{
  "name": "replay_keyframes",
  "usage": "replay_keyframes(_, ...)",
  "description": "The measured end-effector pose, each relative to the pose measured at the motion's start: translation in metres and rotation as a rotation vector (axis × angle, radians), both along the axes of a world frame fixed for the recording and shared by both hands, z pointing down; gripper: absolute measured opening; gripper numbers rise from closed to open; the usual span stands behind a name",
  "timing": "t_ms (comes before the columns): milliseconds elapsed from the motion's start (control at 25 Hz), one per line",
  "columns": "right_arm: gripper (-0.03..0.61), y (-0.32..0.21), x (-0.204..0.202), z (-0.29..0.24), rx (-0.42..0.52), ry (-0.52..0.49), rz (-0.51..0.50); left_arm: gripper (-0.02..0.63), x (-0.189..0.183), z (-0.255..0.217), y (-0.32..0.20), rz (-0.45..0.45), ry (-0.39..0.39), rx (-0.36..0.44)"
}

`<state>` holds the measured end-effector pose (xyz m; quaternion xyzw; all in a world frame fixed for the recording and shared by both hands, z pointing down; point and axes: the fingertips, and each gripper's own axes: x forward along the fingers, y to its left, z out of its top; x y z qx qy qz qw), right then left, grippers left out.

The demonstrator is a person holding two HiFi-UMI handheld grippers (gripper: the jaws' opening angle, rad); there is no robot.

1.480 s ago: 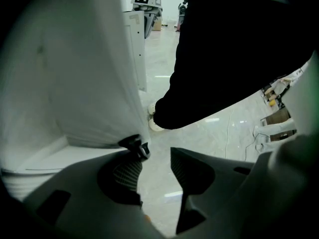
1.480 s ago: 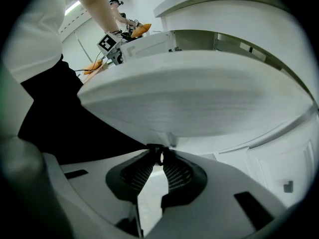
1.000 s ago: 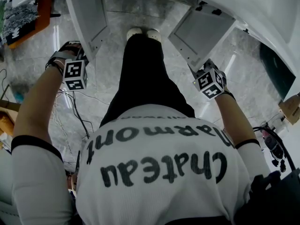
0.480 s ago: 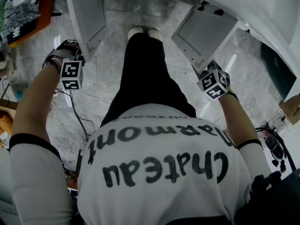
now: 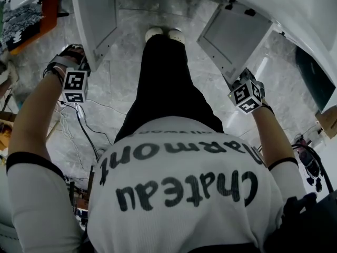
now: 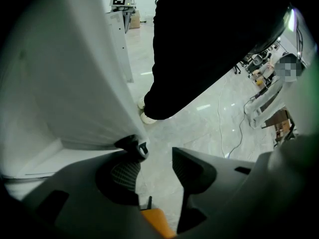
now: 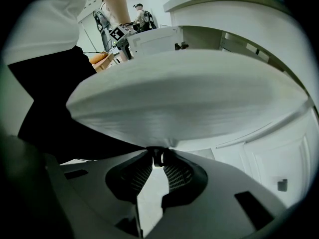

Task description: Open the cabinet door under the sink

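Both white cabinet doors under the sink stand swung out. The left door (image 5: 97,20) (image 6: 65,83) has a small black knob (image 6: 132,144) at its edge. My left gripper (image 6: 155,153) is open beside it: the knob rests against the tip of the left finger only, with floor showing through the gap. Its jaws have just been opening. That gripper's marker cube (image 5: 75,86) sits just left of the door. My right gripper (image 7: 157,159) is shut on the right door's knob (image 7: 157,157), under the right door (image 7: 189,93) (image 5: 234,36). Its cube (image 5: 246,96) is by the door's lower corner.
The person's black trousers (image 5: 163,83) and white shoes (image 5: 163,34) stand between the two doors. Cables (image 5: 84,125) trail over the grey marble floor at the left. The white counter rim (image 5: 295,9) overhangs at the top right. Dark equipment (image 5: 310,167) lies at the right.
The left hand has drifted to the left, away from the left door's edge. The right hand has moved right with the knob, and the right door has swung a little wider.
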<state>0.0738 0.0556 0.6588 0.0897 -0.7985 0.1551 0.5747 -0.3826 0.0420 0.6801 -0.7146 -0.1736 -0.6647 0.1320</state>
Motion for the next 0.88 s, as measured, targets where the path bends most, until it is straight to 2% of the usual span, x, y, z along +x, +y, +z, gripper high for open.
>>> replay_keyframes(520, 0.058, 0.006, 0.018, 0.000, -0.019, 0.035, -0.067, 0.179, -0.017, -0.002, -0.001, 0.073, 0.000, -0.006)
replay_keyframes(880, 0.058, 0.008, 0.029, -0.001, -0.028, 0.051, -0.118, 0.181, -0.032, -0.002, -0.002, 0.169, -0.015, -0.026)
